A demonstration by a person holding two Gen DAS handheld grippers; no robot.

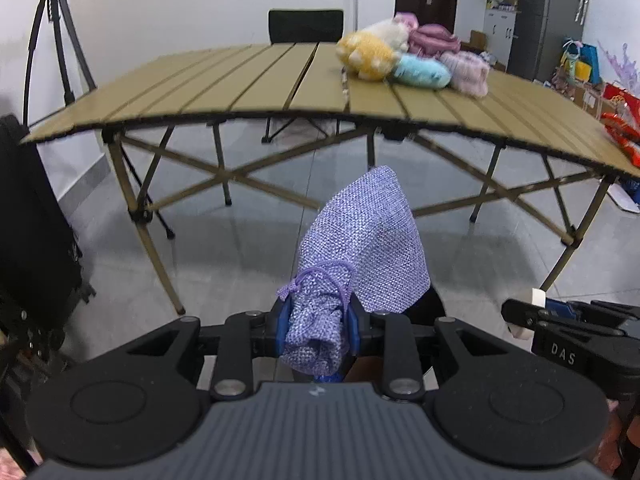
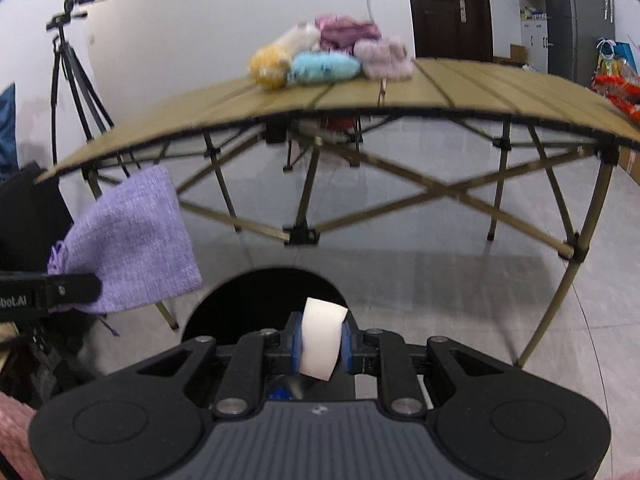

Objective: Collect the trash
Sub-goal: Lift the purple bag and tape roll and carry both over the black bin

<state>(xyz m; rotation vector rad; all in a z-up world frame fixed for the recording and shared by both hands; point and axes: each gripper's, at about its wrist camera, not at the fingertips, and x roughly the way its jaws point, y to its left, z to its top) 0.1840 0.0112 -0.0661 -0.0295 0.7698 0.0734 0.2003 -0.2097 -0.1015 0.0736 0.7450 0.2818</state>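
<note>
My left gripper (image 1: 316,330) is shut on the gathered neck of a purple woven drawstring pouch (image 1: 364,240), which sticks up in front of it. The pouch also shows at the left of the right wrist view (image 2: 136,240). My right gripper (image 2: 322,342) is shut on a small white curled piece of paper or tape (image 2: 320,340), held over a round black bin opening (image 2: 240,304) on the floor. The right gripper with the white piece shows at the right edge of the left wrist view (image 1: 528,314). Both grippers are below and in front of the folding table.
A tan slatted folding table (image 1: 240,88) stands ahead with crossed legs. Plush toys (image 1: 412,56) lie piled at its far side. Red packets (image 1: 620,132) lie at its right end. A tripod (image 2: 76,76) stands left, a black chair (image 1: 306,26) behind, and a black bag (image 1: 32,220) at the left.
</note>
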